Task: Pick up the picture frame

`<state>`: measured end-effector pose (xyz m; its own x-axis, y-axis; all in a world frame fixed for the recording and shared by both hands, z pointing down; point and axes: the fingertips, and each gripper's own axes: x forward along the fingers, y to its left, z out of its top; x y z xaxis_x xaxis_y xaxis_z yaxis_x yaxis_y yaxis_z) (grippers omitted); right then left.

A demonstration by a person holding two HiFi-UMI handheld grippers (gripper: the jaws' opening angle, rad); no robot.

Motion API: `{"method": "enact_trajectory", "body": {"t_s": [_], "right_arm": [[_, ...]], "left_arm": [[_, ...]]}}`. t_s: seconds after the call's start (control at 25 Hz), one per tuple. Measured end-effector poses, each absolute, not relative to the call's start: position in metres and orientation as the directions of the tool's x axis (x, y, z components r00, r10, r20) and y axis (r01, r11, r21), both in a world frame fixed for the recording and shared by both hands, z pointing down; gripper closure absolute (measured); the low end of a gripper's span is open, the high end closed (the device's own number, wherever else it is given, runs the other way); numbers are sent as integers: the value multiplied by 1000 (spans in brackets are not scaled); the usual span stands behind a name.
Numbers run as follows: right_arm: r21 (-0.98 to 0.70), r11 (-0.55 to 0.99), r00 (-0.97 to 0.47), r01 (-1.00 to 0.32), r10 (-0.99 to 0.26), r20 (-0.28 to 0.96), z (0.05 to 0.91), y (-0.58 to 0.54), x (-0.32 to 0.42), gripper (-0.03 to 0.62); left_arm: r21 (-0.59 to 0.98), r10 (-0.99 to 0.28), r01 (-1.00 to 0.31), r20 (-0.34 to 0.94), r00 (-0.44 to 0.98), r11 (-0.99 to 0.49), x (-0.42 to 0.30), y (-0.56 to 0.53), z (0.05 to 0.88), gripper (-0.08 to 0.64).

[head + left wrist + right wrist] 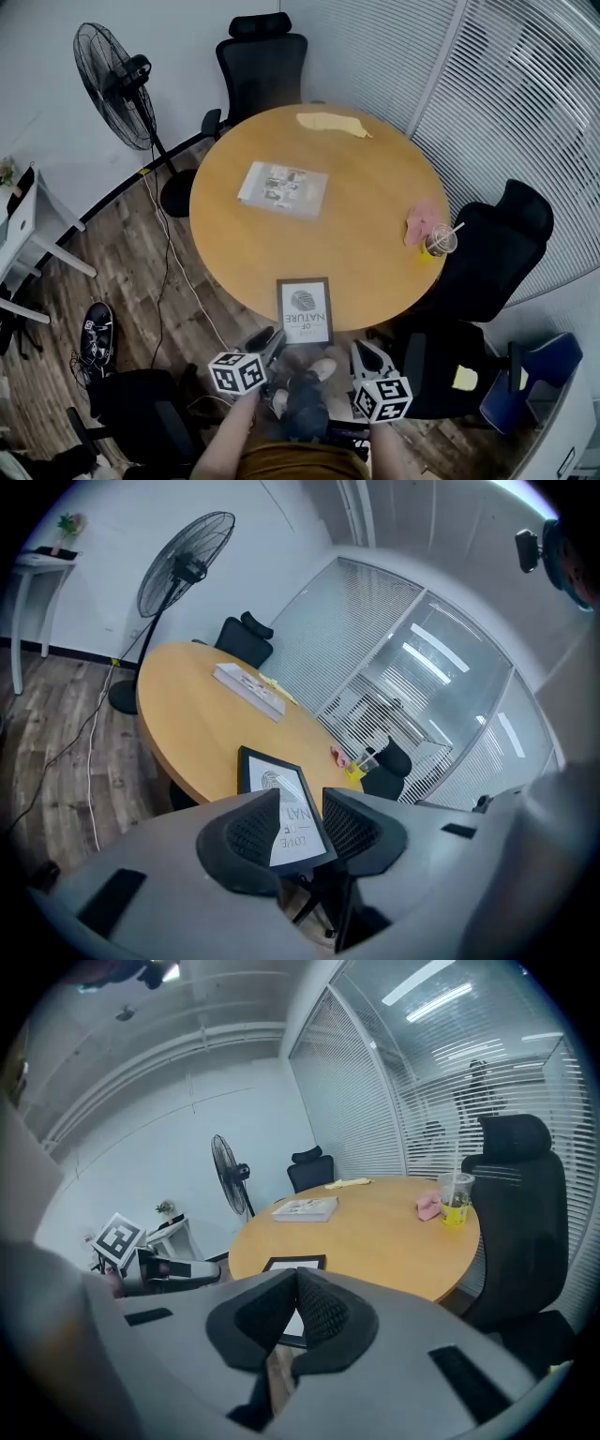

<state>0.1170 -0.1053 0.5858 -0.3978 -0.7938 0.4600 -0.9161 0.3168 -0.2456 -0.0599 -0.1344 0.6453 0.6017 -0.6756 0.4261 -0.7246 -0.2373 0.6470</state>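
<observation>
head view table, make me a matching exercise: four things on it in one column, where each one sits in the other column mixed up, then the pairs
Things
1. picture frame
2. book
3. yellow cloth
4. drink cup

Places on the table
A. right edge, beside the pink cloth
B. far edge, by the black chair
C. near edge, lowest in the head view
D. just left of the middle

Pairs: 1-C, 2-D, 3-B, 4-A
</observation>
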Motion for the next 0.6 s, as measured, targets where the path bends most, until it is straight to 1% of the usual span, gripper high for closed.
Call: {"method": "enact_trajectory", "body": {"t_s": [0.36, 0.6], "right_arm": [[-176, 392, -420, -903, -716, 557, 621, -109, 117, 580], [-117, 499, -457, -859, -643, 614, 649, -110, 108, 580]], "left_arm": [[634, -620, -753, 523, 584, -175, -55, -135, 688, 396], [641, -591, -760, 574, 567, -106, -58, -133, 722, 382]]}}
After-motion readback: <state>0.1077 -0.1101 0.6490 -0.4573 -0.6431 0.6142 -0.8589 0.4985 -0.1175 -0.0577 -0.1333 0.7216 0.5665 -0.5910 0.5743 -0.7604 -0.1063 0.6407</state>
